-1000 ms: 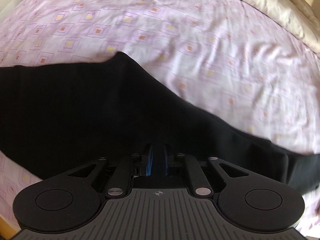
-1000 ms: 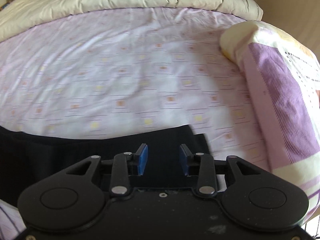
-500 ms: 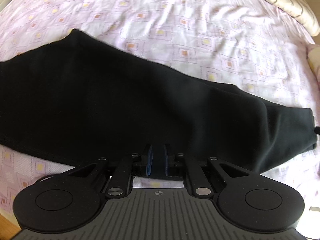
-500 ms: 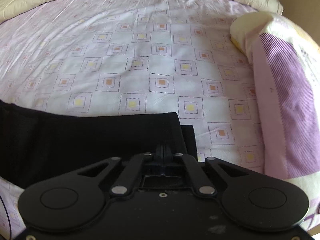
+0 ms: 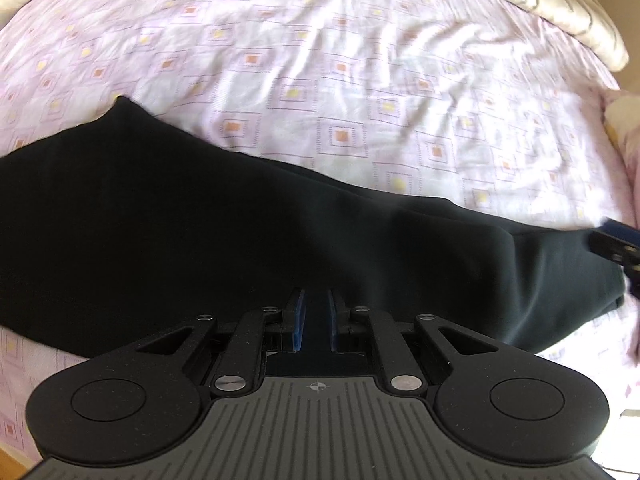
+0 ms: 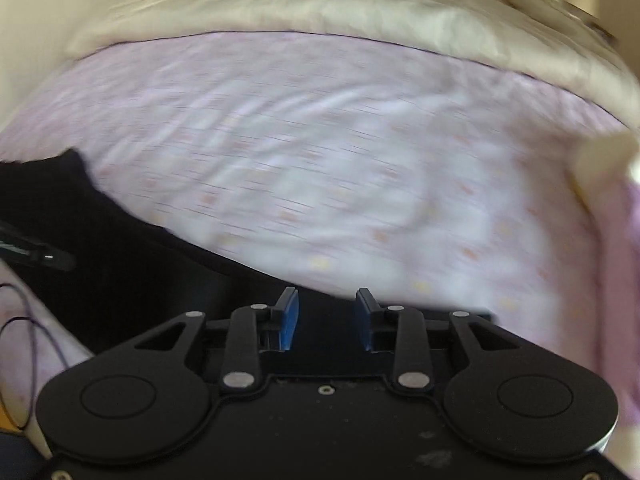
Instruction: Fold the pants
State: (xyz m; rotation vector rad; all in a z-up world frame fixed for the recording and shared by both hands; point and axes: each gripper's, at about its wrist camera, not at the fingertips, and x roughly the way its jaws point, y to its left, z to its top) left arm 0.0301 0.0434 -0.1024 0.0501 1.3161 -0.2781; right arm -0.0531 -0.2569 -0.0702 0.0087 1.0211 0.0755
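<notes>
Black pants (image 5: pixel 200 232) lie lengthwise across a pink patterned bed sheet (image 5: pixel 360 80), folded in half along the legs. My left gripper (image 5: pixel 316 322) sits over the near edge of the pants with its blue pads a narrow gap apart and dark cloth between them. My right gripper (image 6: pixel 326 318) is open above the pants (image 6: pixel 120 280) near their right end, with nothing between its pads. The right gripper's tip shows at the right edge of the left wrist view (image 5: pixel 616 240). The right wrist view is blurred by motion.
A cream quilt (image 6: pixel 320 8) is bunched along the far side of the bed. A pillow (image 6: pixel 624 220) lies at the right. A thin cable (image 6: pixel 24 320) hangs at the near left of the right wrist view.
My right gripper was shut on the pants' end half a second ago and is now open and has shifted left. The left gripper stays at the near edge of the pants.
</notes>
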